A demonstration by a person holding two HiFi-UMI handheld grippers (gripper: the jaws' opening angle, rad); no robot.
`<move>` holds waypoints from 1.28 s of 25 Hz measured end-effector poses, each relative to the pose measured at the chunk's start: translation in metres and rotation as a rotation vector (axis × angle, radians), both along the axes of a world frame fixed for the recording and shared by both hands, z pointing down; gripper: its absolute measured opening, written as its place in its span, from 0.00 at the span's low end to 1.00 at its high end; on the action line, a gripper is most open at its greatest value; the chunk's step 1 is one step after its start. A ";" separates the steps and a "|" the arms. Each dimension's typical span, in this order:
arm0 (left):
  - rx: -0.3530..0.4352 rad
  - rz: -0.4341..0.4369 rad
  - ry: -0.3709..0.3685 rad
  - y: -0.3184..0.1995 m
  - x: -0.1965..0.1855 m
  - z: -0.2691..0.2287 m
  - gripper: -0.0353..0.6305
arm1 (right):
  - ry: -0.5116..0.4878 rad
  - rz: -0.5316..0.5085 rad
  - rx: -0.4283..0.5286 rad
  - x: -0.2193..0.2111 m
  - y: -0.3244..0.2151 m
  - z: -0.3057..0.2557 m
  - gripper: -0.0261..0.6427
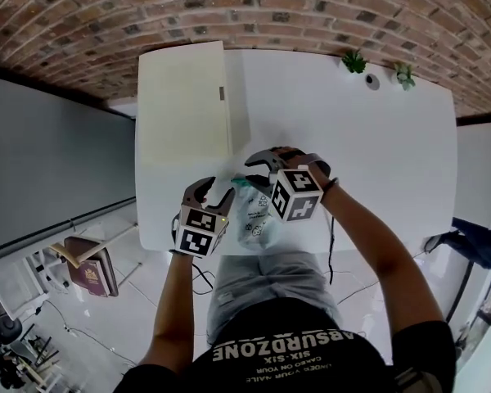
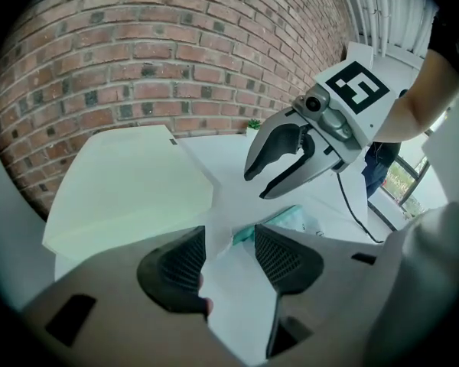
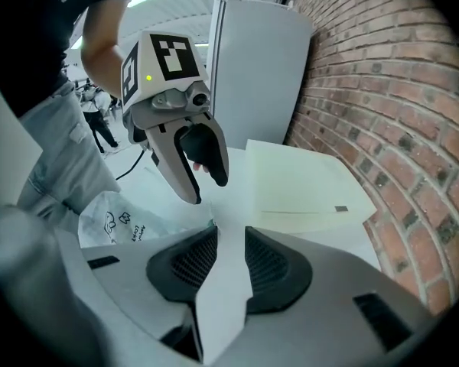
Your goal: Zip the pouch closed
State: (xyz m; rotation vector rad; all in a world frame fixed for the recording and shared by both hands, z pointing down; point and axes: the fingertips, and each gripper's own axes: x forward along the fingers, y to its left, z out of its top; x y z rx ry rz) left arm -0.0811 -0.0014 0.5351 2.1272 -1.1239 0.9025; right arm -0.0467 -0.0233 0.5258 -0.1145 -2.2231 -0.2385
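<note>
A clear pouch (image 1: 254,219) with black print and a teal top edge lies near the front edge of the white table (image 1: 368,146). My left gripper (image 1: 215,188) hovers just left of the pouch's top end. In the left gripper view its jaws (image 2: 229,243) stand open, and the teal edge (image 2: 246,235) shows beyond the gap, untouched. My right gripper (image 1: 252,173) hangs over the pouch's top end, pointing left. Its jaws (image 3: 231,251) are open with only bare table between them. The pouch (image 3: 115,216) lies to their left. Each gripper sees the other: the right gripper (image 2: 256,186) and the left gripper (image 3: 206,191).
A large cream flat board (image 1: 184,105) lies on the table's left half, just behind the grippers. Two small plants (image 1: 354,61) (image 1: 405,74) and a small round object (image 1: 371,80) stand at the far edge by the brick wall. A black cable (image 1: 331,248) hangs off the front edge.
</note>
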 end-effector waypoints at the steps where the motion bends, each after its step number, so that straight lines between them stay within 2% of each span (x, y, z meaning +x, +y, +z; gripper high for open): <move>1: -0.006 0.007 -0.007 0.001 0.000 0.003 0.34 | 0.006 -0.020 -0.002 -0.003 0.001 0.003 0.20; 7: -0.040 0.041 -0.043 0.004 -0.002 0.020 0.33 | 0.072 -0.131 0.012 -0.012 0.005 0.029 0.19; 16: -0.061 0.053 -0.041 0.007 0.001 0.046 0.32 | 0.144 -0.259 0.043 -0.021 0.010 0.056 0.18; 26: -0.081 0.120 -0.082 0.007 0.004 0.058 0.31 | 0.175 -0.341 0.068 -0.030 0.014 0.067 0.15; 29: -0.088 0.147 -0.100 0.008 0.005 0.062 0.30 | 0.185 -0.381 0.088 -0.031 0.016 0.067 0.14; 32: -0.095 0.171 -0.126 0.009 0.004 0.067 0.21 | 0.192 -0.416 0.118 -0.030 0.019 0.069 0.13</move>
